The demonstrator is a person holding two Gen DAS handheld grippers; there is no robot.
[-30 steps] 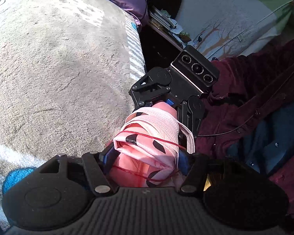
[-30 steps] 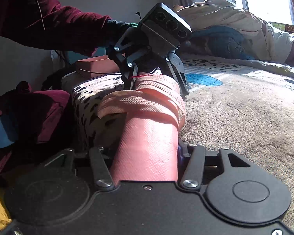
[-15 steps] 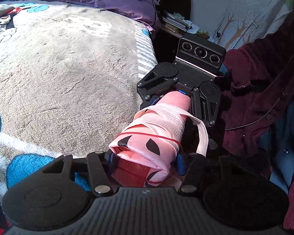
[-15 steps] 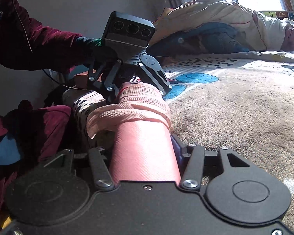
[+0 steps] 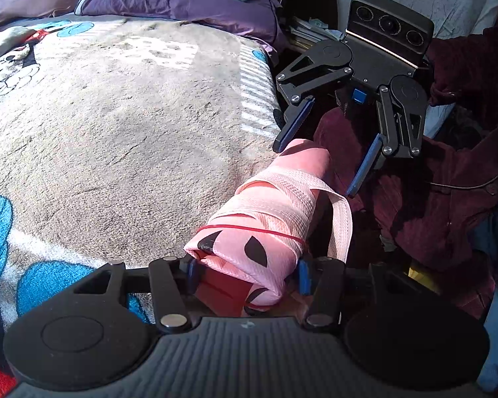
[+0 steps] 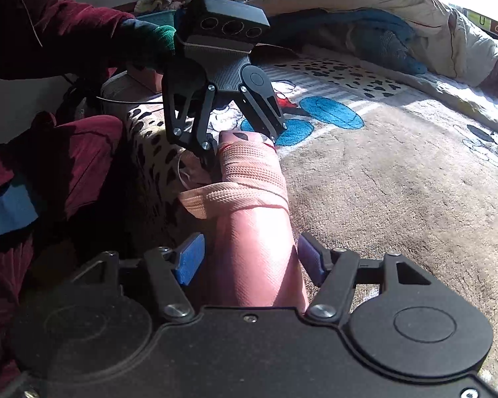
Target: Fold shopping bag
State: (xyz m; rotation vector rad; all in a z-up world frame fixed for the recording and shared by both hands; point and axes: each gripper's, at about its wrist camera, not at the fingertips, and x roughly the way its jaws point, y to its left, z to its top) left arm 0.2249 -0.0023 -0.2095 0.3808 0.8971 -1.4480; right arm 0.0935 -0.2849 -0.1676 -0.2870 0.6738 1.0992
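Bedroom clutter frames the work: a plush cartoon-print blanket (image 5: 116,139) covers the bed, with purple pillows (image 5: 182,6) at its far edge and a rumpled duvet (image 6: 365,10) by the window.

Above the blanket's edge the pink shopping bag (image 5: 265,212) sits rolled into a tight tube, its woven handle strap (image 5: 340,229) wound round the middle with 1 loop hanging free, and a thin red elastic cord (image 5: 249,229) across it. The left gripper (image 5: 245,272) clamps the spotted end; the right gripper (image 6: 250,262) stands with its blue pads spread, clear of the plain end lying between them.

I judge the bag light, soft and springy, its coated fabric somewhat slick, so the roll could unwind or slide if pinched loosely. The strap-bound middle looks the surest hold; the free loop could snag.

Hidden: the bag's underside, where the cord ends, and whether the strap is tucked or merely wrapped. A maroon sleeve (image 6: 49,33) crosses deep shadow.
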